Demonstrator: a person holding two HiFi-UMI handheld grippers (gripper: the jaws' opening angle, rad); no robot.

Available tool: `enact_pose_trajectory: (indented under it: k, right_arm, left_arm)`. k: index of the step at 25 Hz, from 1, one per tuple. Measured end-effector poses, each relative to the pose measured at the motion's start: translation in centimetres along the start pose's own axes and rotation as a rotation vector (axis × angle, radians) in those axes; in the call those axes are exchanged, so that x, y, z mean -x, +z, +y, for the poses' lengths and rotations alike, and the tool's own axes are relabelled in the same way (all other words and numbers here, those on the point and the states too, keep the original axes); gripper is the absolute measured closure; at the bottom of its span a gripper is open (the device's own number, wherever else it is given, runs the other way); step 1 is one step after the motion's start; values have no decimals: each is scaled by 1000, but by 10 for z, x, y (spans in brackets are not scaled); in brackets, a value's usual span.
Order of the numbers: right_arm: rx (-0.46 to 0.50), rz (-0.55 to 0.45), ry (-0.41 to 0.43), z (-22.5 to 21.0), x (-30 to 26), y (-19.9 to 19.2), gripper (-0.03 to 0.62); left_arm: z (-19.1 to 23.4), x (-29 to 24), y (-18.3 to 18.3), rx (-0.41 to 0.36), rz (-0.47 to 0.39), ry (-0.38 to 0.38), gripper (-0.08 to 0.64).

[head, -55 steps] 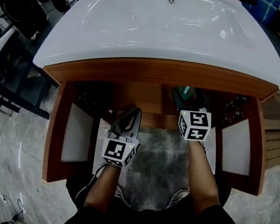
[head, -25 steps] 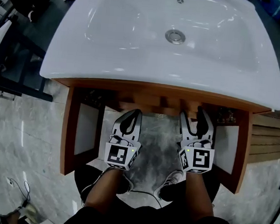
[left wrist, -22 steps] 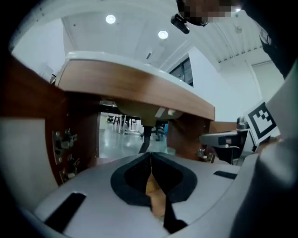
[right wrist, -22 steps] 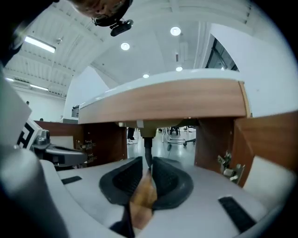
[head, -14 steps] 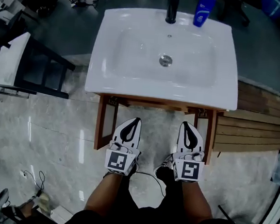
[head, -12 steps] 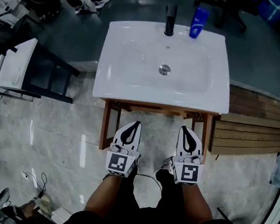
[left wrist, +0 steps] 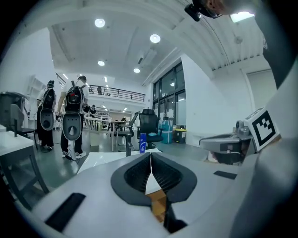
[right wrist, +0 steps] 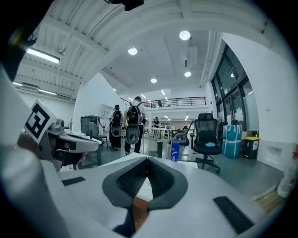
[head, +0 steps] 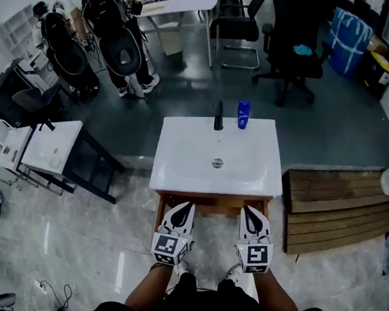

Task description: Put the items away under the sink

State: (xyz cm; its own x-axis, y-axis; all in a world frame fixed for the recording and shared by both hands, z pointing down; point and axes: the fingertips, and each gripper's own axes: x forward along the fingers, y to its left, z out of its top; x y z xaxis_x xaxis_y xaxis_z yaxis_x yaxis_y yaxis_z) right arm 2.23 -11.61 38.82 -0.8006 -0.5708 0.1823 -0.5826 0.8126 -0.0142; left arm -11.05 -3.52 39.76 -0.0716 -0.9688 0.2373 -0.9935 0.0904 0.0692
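Your left gripper is pressing its two dark jaws tight together, and nothing is sitting between them. Your right gripper is doing the same: its jaws are touching each other and pinching nothing. You are holding both grippers side by side, a little apart. In the head view their tips are pointing at the small brown wooden cabinet under the sink.

The white rectangular sink basin is sitting on top of that cabinet, just past the gripper tips. A blue plastic bottle is standing upright on the back edge of the sink, just beside the black tap, on its right. Both gripper views are showing the bottle too, small and far past the jaws. No view is showing what is inside the cabinet.

Farther out, brown wooden slats are lying on the shiny grey floor to the right of the sink. A black office chair is standing well behind the sink. Two people with big black packs are standing at the back left.
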Motion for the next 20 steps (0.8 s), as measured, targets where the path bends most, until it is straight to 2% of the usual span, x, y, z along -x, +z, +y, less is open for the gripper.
enact_pose_trajectory:
  k: [4,14,20]
  right_arm:
    - [90,-35,-6,-7,10,15,572]
    - [97,-40,4,-20,30,17,572]
    - [101,-37,6,-26,36,15,572]
  left_arm:
    - [-8,1,14,-7,-32,-5,538]
    - [-19,0,31,13,-80,33,538]
    - [-29,-4,35,13,-91,18,538]
